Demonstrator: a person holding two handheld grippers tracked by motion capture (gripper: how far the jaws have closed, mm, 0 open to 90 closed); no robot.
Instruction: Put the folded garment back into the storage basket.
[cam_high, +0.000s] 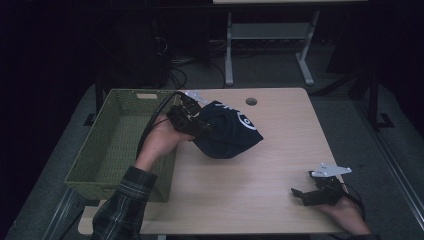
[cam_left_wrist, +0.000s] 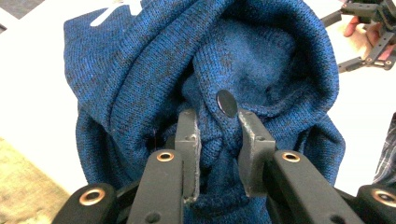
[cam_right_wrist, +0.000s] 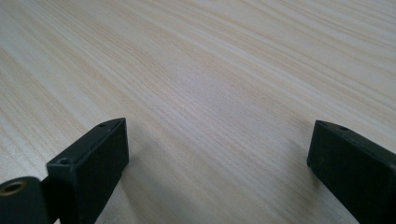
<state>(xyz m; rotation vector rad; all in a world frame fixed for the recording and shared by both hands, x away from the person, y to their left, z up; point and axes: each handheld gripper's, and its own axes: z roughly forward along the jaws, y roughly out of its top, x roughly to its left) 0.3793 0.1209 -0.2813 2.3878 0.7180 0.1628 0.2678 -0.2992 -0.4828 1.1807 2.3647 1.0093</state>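
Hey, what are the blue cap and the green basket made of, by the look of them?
The blue cap looks like soft knitted fabric: fine interlocked stitches and floppy folds show in the left gripper view. The green basket appears woven, maybe plastic or painted wicker; its walls show a tight criss-cross weave with a matte finish.

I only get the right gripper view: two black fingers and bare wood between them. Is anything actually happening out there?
Observer: Yes. The left gripper has its fingers pinched on a fold of a blue knitted garment.
Operator: Where on the table is that?
Observer: Toward the left side of the table, right next to a green woven basket.
Operator: And the gripper I'm looking through?
Observer: The right gripper sits near the table's front right corner, in the person's hand, with its fingers wide apart and nothing between them.
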